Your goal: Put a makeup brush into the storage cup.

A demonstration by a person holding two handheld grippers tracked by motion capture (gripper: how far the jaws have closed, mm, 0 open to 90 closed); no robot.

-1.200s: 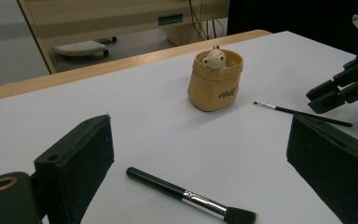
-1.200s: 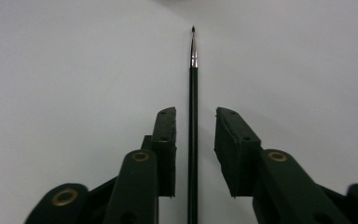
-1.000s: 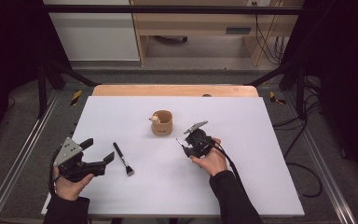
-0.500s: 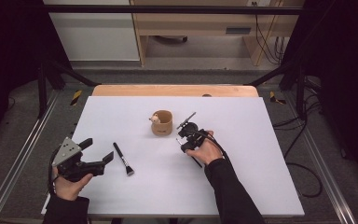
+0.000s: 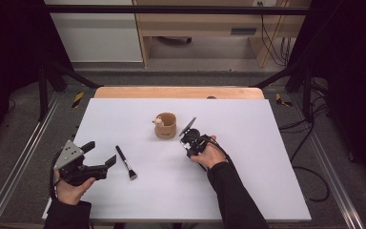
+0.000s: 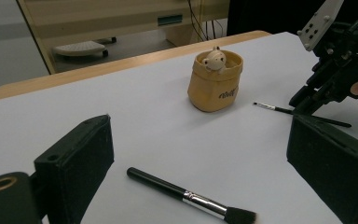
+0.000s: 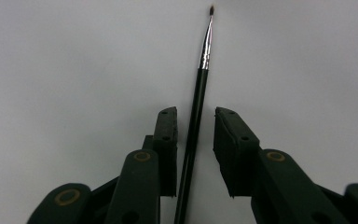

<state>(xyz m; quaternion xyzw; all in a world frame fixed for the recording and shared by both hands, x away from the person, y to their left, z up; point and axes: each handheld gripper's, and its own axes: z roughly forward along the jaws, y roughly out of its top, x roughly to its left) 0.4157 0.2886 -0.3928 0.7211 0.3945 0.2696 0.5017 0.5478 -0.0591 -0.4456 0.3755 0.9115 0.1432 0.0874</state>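
A thin black paintbrush (image 7: 200, 84) lies on the white table, just right of a tan cup (image 5: 165, 126) with a small bear figure (image 6: 214, 58) peeking out. My right gripper (image 7: 195, 114) points down over the brush, with the handle between its jaws. The jaws have just been closing and stand narrow, but a gap still shows at the right pad. From the left gripper view, the right gripper (image 6: 307, 102) sits tip-down on that brush (image 6: 284, 110). A thicker makeup brush (image 5: 125, 162) lies left of centre. My left gripper (image 5: 100, 153) rests open beside it, nothing between its fingers.
The white tabletop (image 5: 267, 167) has a wooden strip (image 5: 178, 92) along its far edge. Black frame posts and cables stand around the table, and a desk with shelves is behind it.
The right gripper has shifted slightly left toward the cup and tipped down onto the thin brush, its jaws narrower. The left gripper and the thick brush have not moved.
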